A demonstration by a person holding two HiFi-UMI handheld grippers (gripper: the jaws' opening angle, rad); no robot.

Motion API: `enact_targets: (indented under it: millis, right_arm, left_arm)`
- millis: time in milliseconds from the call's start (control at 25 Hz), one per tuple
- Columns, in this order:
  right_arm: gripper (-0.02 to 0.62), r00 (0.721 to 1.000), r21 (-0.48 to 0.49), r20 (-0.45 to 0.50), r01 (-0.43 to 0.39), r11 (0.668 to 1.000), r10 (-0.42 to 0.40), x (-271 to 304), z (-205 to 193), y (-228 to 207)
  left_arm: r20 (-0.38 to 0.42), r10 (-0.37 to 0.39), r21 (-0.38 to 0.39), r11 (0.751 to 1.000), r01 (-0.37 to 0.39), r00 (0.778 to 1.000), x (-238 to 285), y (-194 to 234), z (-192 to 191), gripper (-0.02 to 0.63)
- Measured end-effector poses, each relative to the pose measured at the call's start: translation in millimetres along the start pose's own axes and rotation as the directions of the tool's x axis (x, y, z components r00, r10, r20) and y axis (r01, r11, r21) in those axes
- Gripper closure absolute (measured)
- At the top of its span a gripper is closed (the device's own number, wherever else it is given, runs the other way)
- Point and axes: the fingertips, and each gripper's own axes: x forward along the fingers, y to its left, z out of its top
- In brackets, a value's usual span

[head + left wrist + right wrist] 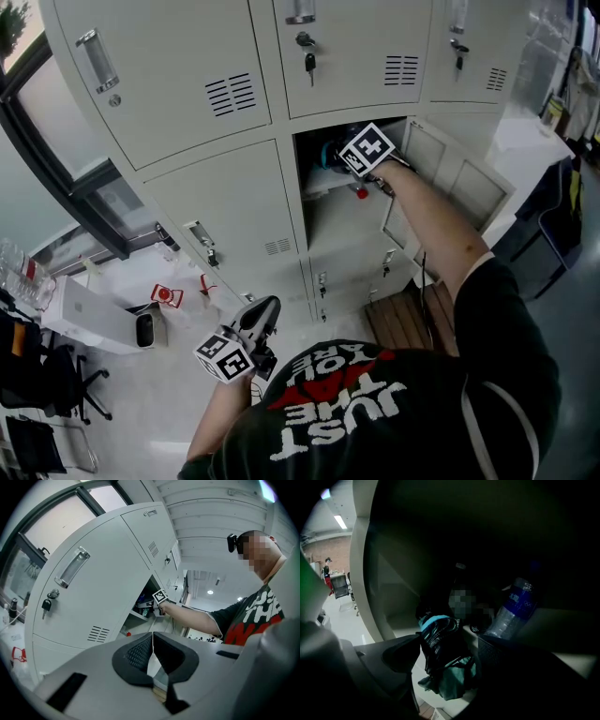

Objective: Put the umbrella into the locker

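Note:
The folded umbrella (440,648), black with teal fabric, sits between the jaws of my right gripper (447,660), which is shut on it. It is inside the open locker compartment (342,220), its lower end hanging past the front edge of the inner shelf (567,620). In the head view the right gripper (352,155) reaches into the dark opening, with a bit of teal from the umbrella (327,156) showing. My left gripper (264,309) hangs low in front of the lockers, shut with nothing in it (151,639).
A water bottle (513,609) lies on the shelf just right of the umbrella. A small red object (362,193) is under the shelf. The locker door (450,173) stands open to the right. Keys (309,64) hang in the locker above. A wooden pallet (403,319) lies on the floor.

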Motion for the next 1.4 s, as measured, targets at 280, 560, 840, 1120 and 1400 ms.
enact_targets:
  millis: [280, 560, 840, 1120, 1400]
  right_arm:
    - [0.229, 0.996, 0.013, 0.092, 0.006, 1.000, -0.007, -21.0, 15.9, 2.2]
    - [0.229, 0.980, 0.013, 0.197, -0.027, 1.000, 0.024, -53.2, 23.3, 27.1]
    - [0.230, 0.961, 0.038, 0.274, -0.044, 0.998, 0.032, -88.2, 13.9, 53.8]
    - [0.230, 0.938, 0.068, 0.343, -0.078, 0.995, 0.050, -120.9, 4.3, 88.5]
    - [0.230, 0.910, 0.101, 0.407, -0.128, 0.987, 0.077, -144.5, -11.0, 124.1]
  left_arm:
    - [0.003, -0.020, 0.017, 1.000, 0.020, 1.000, 1.6, -1.3, 0.1, 0.591]
    - [-0.002, -0.031, 0.022, 0.999, 0.031, 1.000, 5.8, -3.4, 2.6, 0.591]
    - [-0.003, -0.056, 0.036, 0.998, 0.056, 0.998, 9.1, -5.0, 9.8, 0.591]
    - [0.005, -0.066, 0.075, 0.995, 0.065, 0.998, 6.9, -3.4, 27.4, 0.591]
    - [0.008, -0.038, 0.103, 0.994, 0.037, 0.999, 5.0, -4.6, 41.9, 0.591]
